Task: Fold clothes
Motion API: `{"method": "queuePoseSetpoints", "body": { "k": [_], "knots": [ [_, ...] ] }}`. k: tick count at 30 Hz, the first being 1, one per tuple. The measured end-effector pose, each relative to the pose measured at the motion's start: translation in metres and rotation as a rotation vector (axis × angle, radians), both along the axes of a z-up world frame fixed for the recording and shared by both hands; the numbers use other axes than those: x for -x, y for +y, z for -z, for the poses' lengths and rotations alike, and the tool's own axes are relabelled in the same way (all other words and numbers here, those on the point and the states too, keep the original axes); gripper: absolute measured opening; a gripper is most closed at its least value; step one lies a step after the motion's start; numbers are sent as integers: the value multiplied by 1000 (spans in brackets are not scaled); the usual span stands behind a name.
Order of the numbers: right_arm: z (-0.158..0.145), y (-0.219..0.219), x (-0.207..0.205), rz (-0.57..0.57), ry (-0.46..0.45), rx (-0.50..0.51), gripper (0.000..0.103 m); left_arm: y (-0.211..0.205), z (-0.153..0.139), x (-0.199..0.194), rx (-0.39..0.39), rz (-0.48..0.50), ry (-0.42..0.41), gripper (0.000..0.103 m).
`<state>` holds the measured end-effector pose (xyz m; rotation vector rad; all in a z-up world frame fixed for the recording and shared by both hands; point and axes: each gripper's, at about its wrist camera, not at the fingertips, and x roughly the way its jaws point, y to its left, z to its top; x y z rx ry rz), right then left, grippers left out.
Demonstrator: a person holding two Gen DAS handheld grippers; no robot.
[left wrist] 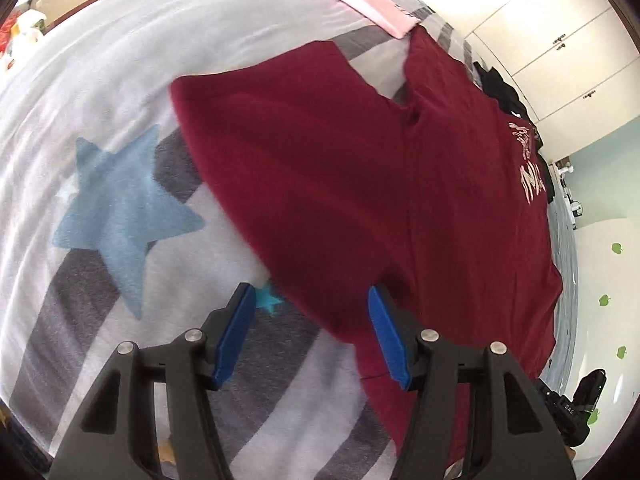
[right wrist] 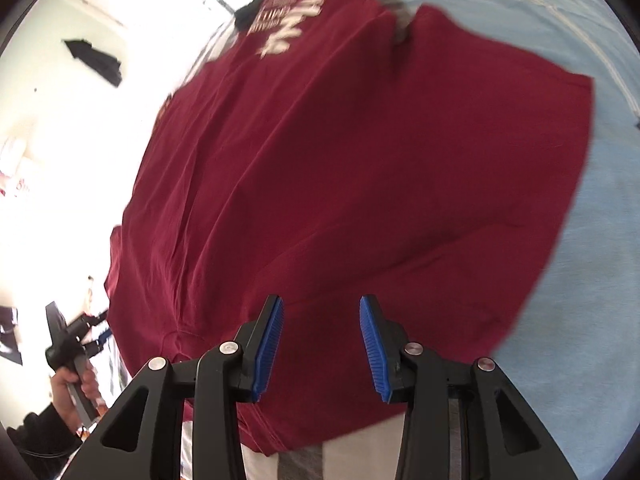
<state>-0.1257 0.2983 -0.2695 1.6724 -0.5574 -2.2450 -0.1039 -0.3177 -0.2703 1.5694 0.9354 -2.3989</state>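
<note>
Left wrist view: the left gripper [left wrist: 310, 296] stands with its blue pads apart and nothing between them. The maroon T-shirt [left wrist: 360, 184] lies spread ahead of the jaws and off to their right; its near edge passes just behind the right pad, while the left pad hangs over bare bedding. A short sleeve juts out far ahead of the jaws, and white lettering sits at the shirt's far right. Under the left jaw is a white bedspread [left wrist: 120, 92] with grey stripes and a blue star [left wrist: 120, 216]. Beyond the shirt lies a pink cloth [left wrist: 372, 4], with dark clothes [left wrist: 504, 92] piled to the right, and white cupboard doors [left wrist: 560, 40] beyond.

Right wrist view: the right gripper [right wrist: 321, 314] is partly open and empty, poised over the shirt [right wrist: 340, 152], which fills the space ahead of and beneath both pads; the hem runs below the jaws. Pale blue sheet [right wrist: 580, 300] lies to the right of the jaws. Far left, a hand [right wrist: 74, 390] grips the other tool's handle.

The shirt looks like thin, light, limp jersey: it should drape and crease readily, not slip. Pinching a hem corner or a sleeve seam seems the surest hold.
</note>
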Motion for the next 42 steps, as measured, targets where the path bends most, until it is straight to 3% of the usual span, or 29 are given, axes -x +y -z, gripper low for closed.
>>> {"method": "queuePoseSetpoints", "body": {
  "k": [8, 13, 19, 27, 28, 32, 37, 42],
  "knots": [
    [4, 2, 2, 16, -21, 4, 36, 41, -21, 56, -134, 97, 124, 55],
    [4, 1, 6, 9, -27, -2, 36, 35, -32, 27, -147, 70, 140, 55],
    [7, -7, 2, 16, -23, 10, 36, 19, -8, -33, -169, 5, 36, 55],
    [9, -9, -4, -4, -24, 16, 36, 46, 1, 1, -216, 111, 102, 55],
    [9, -9, -5, -4, -25, 15, 36, 50, 4, 7, -209, 131, 100, 52],
    [11, -14, -2, 1, -27, 15, 36, 56, 16, 14, -189, 188, 61, 7],
    [12, -14, -2, 0, -26, 14, 36, 41, -1, -15, -127, 157, 76, 4],
    [16, -20, -5, -14, -32, -4, 36, 8, -2, -60, -74, 76, 11, 1]
  ]
}}
